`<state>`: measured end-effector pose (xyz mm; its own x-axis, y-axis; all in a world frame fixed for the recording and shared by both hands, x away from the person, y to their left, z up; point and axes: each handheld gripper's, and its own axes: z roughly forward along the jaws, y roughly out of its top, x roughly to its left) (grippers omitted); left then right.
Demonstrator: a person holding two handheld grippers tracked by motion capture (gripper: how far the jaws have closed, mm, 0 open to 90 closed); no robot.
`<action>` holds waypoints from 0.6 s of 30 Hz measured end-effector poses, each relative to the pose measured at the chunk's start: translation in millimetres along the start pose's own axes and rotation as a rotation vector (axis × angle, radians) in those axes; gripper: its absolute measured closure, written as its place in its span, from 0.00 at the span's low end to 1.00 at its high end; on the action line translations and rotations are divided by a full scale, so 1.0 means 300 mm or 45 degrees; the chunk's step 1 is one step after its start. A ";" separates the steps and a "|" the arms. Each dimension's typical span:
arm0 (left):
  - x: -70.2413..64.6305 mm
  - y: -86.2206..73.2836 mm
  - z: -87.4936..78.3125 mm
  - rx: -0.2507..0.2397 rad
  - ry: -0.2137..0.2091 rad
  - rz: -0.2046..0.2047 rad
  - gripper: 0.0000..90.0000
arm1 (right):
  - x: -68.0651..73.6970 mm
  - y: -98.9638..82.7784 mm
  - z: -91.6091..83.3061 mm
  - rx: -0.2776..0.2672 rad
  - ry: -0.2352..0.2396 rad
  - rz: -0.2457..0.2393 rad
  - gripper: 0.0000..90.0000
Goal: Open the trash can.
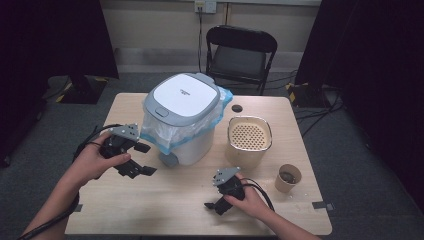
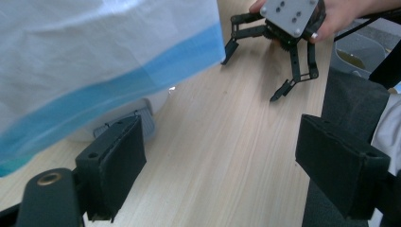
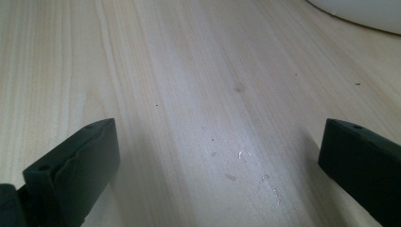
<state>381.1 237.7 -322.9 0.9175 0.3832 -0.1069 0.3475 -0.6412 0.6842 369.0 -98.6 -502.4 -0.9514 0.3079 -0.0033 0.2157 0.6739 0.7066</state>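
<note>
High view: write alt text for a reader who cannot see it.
A person's hands hold the left gripper and right gripper, both open, over a wooden table. Behind them stands a white lidded bin lined with a blue-edged bag, beside a beige perforated container and a paper cup. A black folding chair stands beyond the table.

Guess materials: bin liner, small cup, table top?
Bin liner: thin plastic film, translucent white with a blue band, crinkled and draped over the rim. Small cup: likely kraft paper, matte brown with a rolled lip. Table top: pale wood or wood-look laminate, straight grain lines, low sheen.
</note>
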 end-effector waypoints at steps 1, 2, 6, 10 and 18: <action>0.000 0.004 -0.003 0.001 0.000 0.001 0.18 | 0.000 0.000 0.000 0.000 0.000 0.000 0.00; 0.001 0.009 -0.006 0.004 0.002 0.005 0.18 | 0.000 0.000 0.000 0.000 0.000 0.000 0.00; 0.008 0.027 -0.018 0.006 0.002 0.006 0.18 | 0.000 0.000 0.000 0.000 0.000 0.001 0.00; 0.016 0.043 -0.033 -0.008 0.005 -0.007 0.18 | 0.000 0.000 0.000 0.000 0.000 0.001 0.00; 0.039 0.073 -0.063 -0.010 0.021 -0.015 0.18 | 0.000 0.000 0.000 0.003 0.002 0.001 0.00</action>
<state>395.7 240.5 -295.6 0.9099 0.4018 -0.1031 0.3568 -0.6311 0.6888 369.0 -98.7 -502.2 -0.9516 0.3075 -0.0012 0.2172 0.6750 0.7051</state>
